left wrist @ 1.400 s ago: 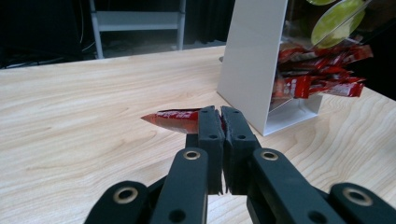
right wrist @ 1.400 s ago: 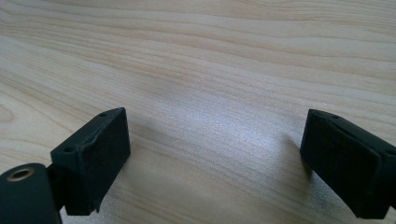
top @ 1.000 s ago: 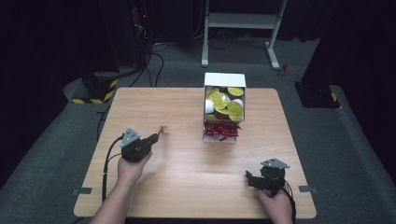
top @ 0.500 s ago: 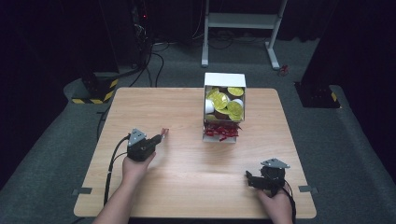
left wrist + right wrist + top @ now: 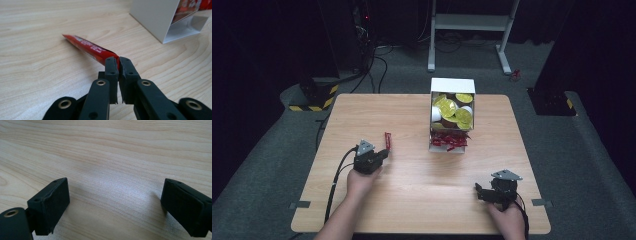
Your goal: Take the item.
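A thin red sachet is pinched at one end by my left gripper, which is shut on it; the packet's far end points away over the wood. From above, the left gripper sits left of centre with the red sachet sticking out beyond it. A white box at the back centre holds yellow-lidded cups and more red sachets in its front part. My right gripper rests near the front right, and in its own view the right gripper stands wide open over bare wood.
The wooden table has bare wood between the two hands. The white box's side wall rises to the upper right of the left gripper view. Beyond the table stand a white frame and cables on grey floor.
The left hand with the sachet has drifted right and toward the front of the table. The right hand has stayed put.
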`<act>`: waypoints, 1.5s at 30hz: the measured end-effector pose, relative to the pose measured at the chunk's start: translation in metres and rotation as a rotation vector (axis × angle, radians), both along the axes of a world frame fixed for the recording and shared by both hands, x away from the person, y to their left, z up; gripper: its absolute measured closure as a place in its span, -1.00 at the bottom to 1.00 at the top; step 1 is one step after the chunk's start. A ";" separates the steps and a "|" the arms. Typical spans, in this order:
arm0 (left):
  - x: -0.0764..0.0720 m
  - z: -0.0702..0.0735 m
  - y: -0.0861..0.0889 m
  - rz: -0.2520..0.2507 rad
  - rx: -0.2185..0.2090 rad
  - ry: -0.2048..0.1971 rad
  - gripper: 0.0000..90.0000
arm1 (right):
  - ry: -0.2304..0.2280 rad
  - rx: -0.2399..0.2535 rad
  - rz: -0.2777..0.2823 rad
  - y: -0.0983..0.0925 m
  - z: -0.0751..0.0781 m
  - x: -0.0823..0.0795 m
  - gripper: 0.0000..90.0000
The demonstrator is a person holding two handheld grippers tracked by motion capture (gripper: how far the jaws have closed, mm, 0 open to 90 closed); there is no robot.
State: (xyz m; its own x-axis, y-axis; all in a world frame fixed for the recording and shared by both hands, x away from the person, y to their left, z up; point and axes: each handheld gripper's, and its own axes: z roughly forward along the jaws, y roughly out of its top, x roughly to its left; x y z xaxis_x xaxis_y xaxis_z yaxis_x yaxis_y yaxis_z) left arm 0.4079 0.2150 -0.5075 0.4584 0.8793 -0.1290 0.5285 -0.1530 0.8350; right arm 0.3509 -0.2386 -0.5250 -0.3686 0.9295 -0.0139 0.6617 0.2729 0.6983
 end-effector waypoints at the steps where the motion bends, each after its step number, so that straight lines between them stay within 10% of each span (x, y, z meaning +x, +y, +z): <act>1: 0.000 -0.002 -0.001 0.002 -0.002 0.007 0.89 | -0.001 0.002 -0.001 0.000 0.000 0.000 -0.82; 21: 0.008 -0.016 -0.004 0.029 0.084 0.109 0.83 | 0.000 0.001 -0.001 0.000 0.000 0.000 -0.82; 45: 0.003 0.006 0.000 0.003 0.069 0.082 0.13 | -0.001 0.001 -0.001 0.000 0.000 0.000 -0.82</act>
State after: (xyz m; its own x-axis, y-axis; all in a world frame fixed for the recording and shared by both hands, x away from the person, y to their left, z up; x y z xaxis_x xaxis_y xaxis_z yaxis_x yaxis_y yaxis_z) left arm 0.4113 0.2148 -0.5019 0.4459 0.8890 -0.1045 0.5950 -0.2072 0.7766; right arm 0.3509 -0.2386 -0.5251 -0.3681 0.9297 -0.0132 0.6609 0.2716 0.6996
